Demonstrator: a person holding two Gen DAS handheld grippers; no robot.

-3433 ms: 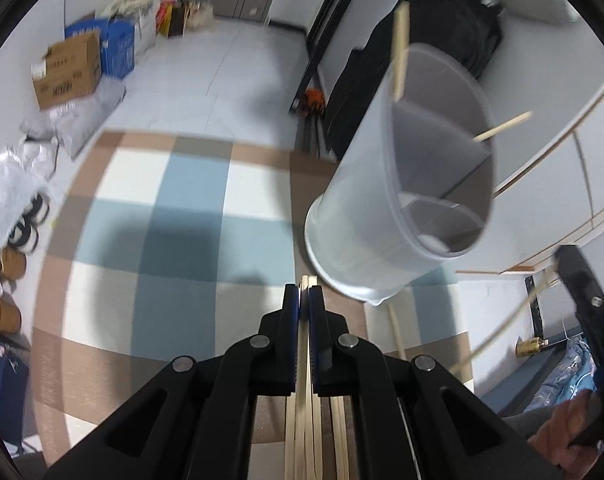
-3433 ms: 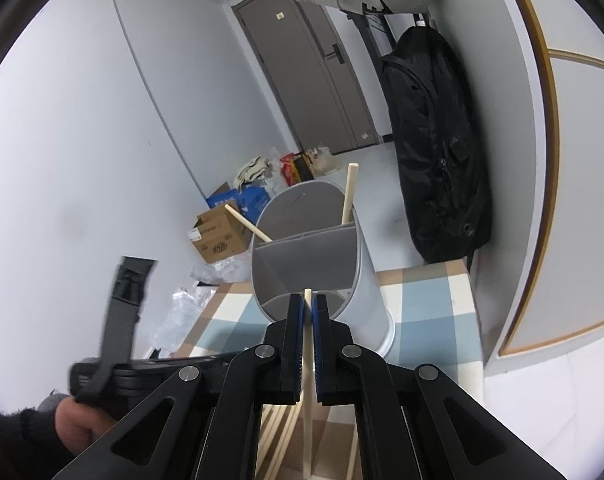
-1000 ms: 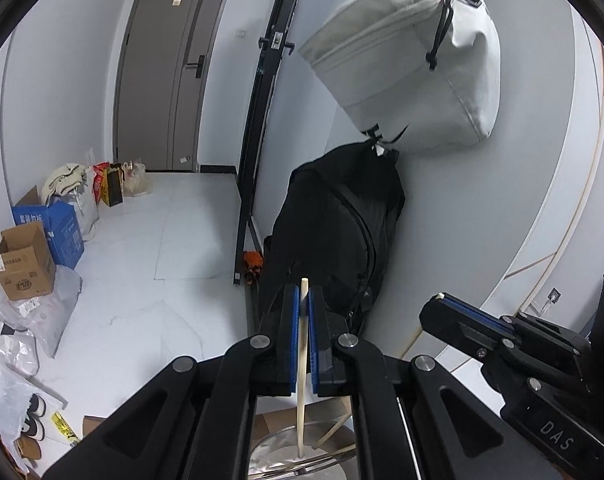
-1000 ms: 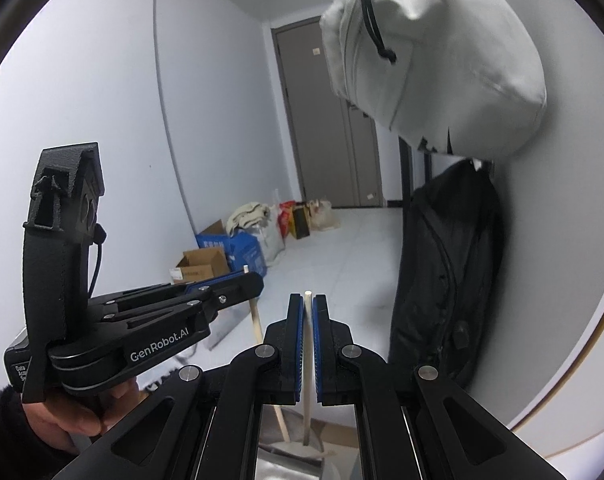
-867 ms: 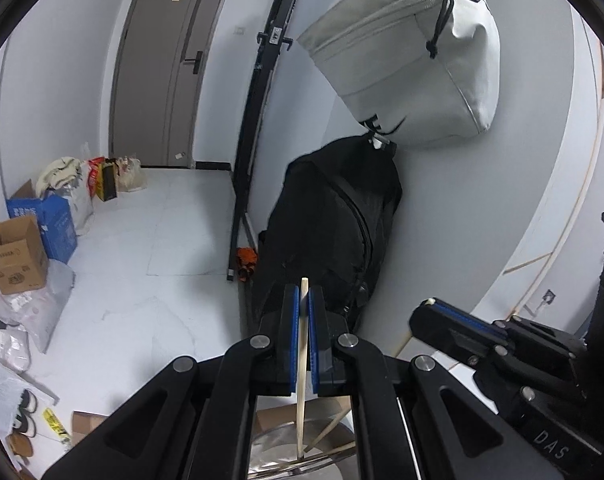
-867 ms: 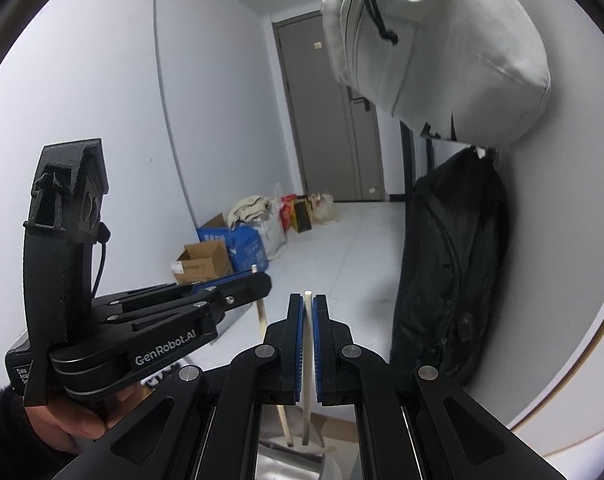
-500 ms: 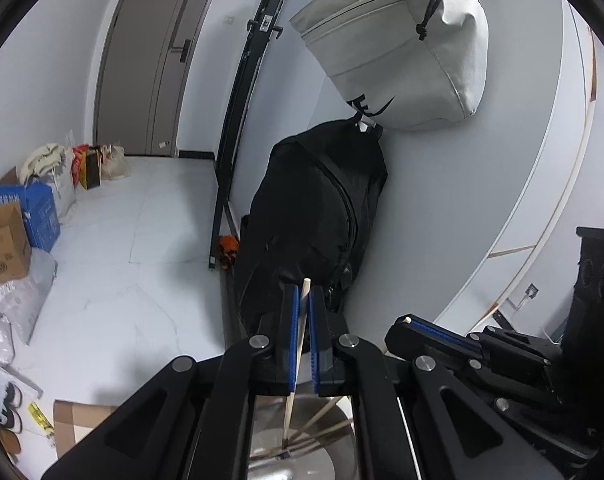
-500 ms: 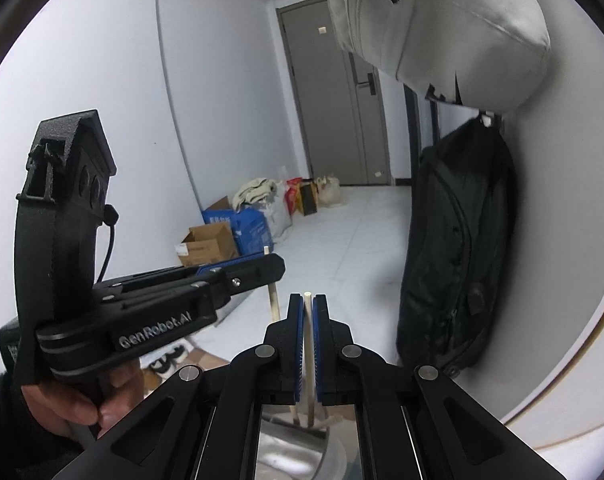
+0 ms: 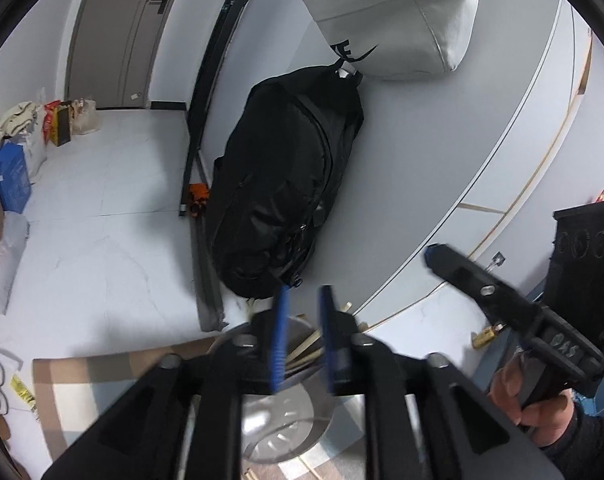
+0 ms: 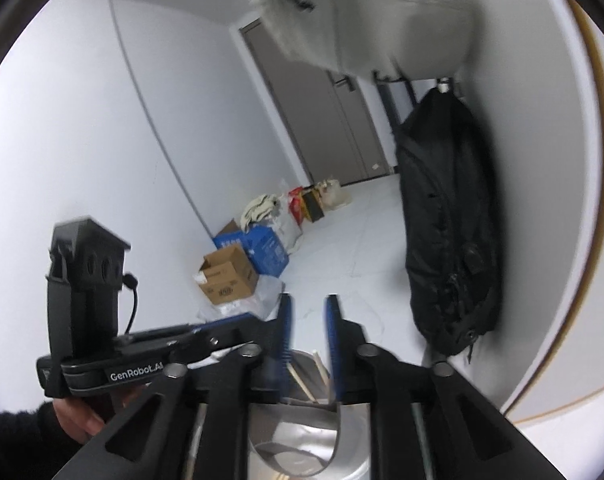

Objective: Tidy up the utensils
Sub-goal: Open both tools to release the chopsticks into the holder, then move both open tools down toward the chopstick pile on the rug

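Both pairs of jaws had just been opening and stood narrowly parted with nothing between the blue pads. The left gripper [image 9: 303, 336] and the right gripper [image 10: 307, 338] hung side by side above the grey utensil holder [image 10: 302, 440], each in a hand. Below the fingers, pale chopsticks [image 9: 307, 350] leaned inside the holder, their tips just under the pads. To finish this drop cleanly, I judged, each gripper should lift straight up and clear of the sticks before swinging aside, so no pad would snag a tip and tip the holder. Beyond stood a black backpack [image 9: 286, 184] against the wall.
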